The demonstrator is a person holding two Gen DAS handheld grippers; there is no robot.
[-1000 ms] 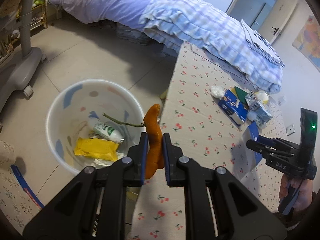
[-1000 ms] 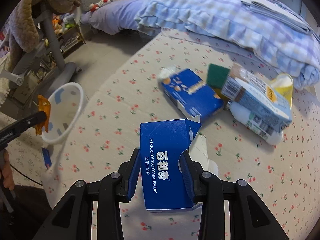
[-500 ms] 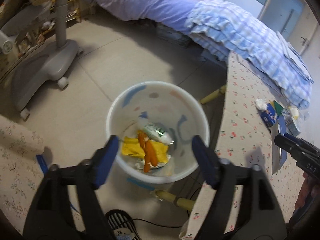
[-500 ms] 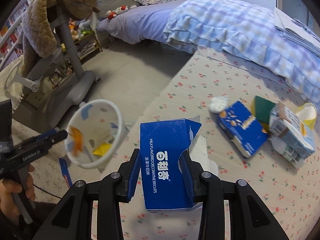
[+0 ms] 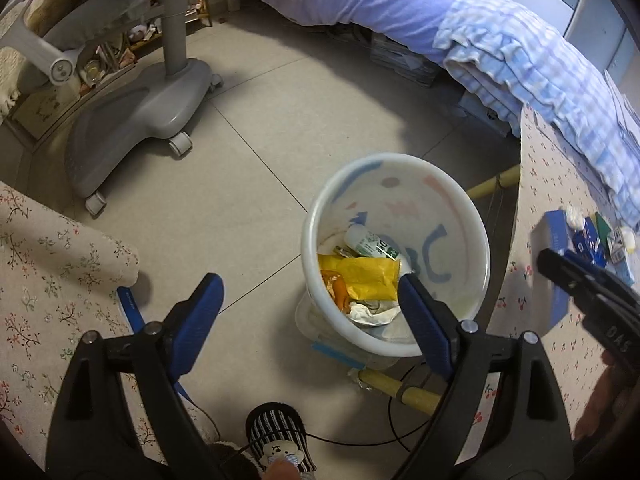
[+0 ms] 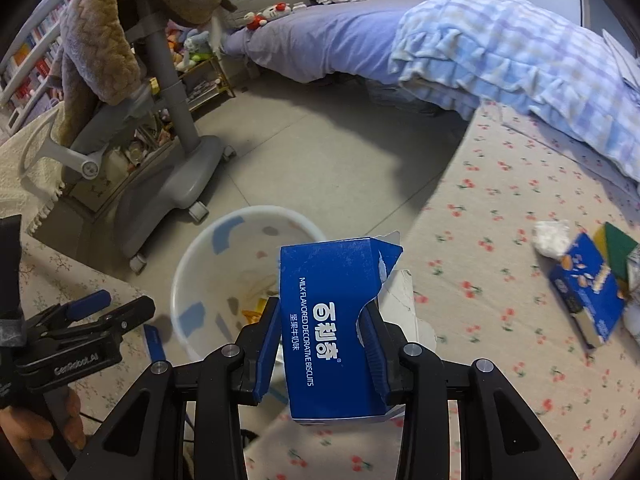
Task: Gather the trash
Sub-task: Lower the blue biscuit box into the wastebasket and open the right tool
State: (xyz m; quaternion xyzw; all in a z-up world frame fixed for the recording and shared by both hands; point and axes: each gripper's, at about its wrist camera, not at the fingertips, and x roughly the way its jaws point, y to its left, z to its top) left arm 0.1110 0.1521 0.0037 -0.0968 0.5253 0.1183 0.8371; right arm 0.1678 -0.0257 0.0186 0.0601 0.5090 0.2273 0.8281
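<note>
Squarely between the blue pads of the right claw [image 6: 322,332] sits a blue biscuit box [image 6: 332,332], gripped at its sides and held above the table edge, its torn top flap showing white card. White print on it reads "MILK FLAVORED DECORATIVE BISCUITS" beside Chinese characters. Below and beyond it stands a white bin [image 5: 460,216] on the floor beside the table [image 6: 500,208], its inner wall patterned with pale blue and pink marks. Inside lie a yellow wrapper [image 5: 368,276], a small white bottle with a green label [image 5: 370,242], an orange peel [image 5: 340,292] and crumpled white paper. The left claw [image 5: 308,312] hangs over the bin, spread wide and empty; its body reads "GenRobot.AI" in the right wrist view. A cherry-print cloth covers the table, where a second blue box [image 6: 588,296] lies near a green sponge [image 6: 618,252]. Grey floor tiles, a grey wheeled chair base [image 5: 140,116] and a bed with a blue checked blanket [image 6: 520,60] surround them.
</note>
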